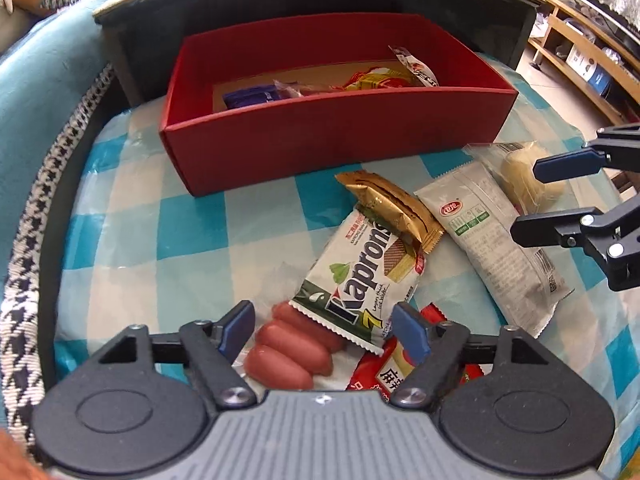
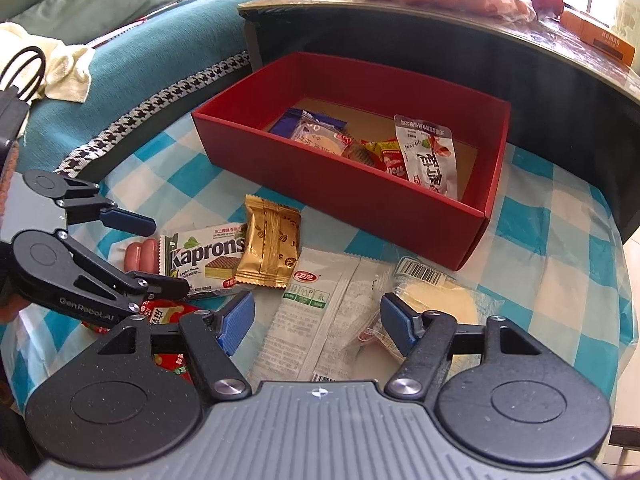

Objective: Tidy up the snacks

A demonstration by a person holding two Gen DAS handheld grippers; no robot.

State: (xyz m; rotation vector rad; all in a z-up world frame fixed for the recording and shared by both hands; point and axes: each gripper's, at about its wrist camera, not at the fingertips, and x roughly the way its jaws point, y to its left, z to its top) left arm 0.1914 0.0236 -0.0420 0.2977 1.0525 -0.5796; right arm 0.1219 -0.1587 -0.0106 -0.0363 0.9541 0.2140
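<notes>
So the left gripper is tipped steeply down over the loose snacks at the near edge of the tabletop, fingers spread wide, gripping nothing. The sausages and the wafer pack lie between them, pads not pressing on either. The right gripper is angled down too, fingers about half open over the white packet, touching nothing as far as I can tell. A gold packet lies partly on the wafer pack. The red box sits toward the far edge, already holding a few snacks.
</notes>
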